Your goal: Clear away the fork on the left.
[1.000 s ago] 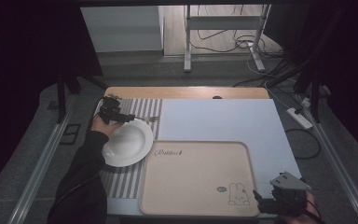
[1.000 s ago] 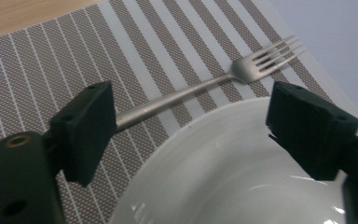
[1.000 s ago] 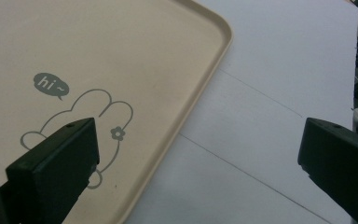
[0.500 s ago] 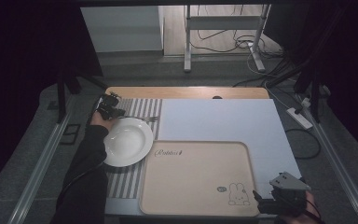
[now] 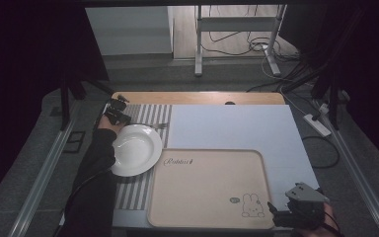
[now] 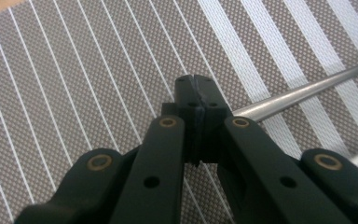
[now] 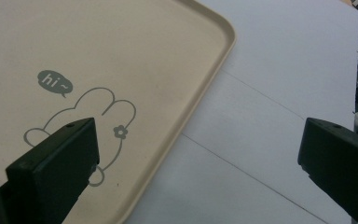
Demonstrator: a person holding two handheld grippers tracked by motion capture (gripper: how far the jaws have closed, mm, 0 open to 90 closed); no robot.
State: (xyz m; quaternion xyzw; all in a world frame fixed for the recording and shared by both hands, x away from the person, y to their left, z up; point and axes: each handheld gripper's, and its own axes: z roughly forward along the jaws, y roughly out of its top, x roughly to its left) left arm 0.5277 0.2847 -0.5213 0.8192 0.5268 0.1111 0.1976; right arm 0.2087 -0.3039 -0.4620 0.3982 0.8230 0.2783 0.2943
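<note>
Woven striped placemat [image 6: 74, 70], left claw [image 6: 196, 88] pinching smooth steel handle [image 6: 303, 91]

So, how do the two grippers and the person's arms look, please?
Both grippers are black. The left gripper has flat linkage arms with brass-coloured rivets and blocky pads. The right gripper has broad rectangular jaws and carries a grey three-cornered plate on top. The left arm wears a dark long sleeve.

The utensil's handle [image 6: 303, 93] is running out past the right edge of the left gripper view, its head blurring there. In the high view it [image 5: 159, 126] is showing too small to identify.
</note>
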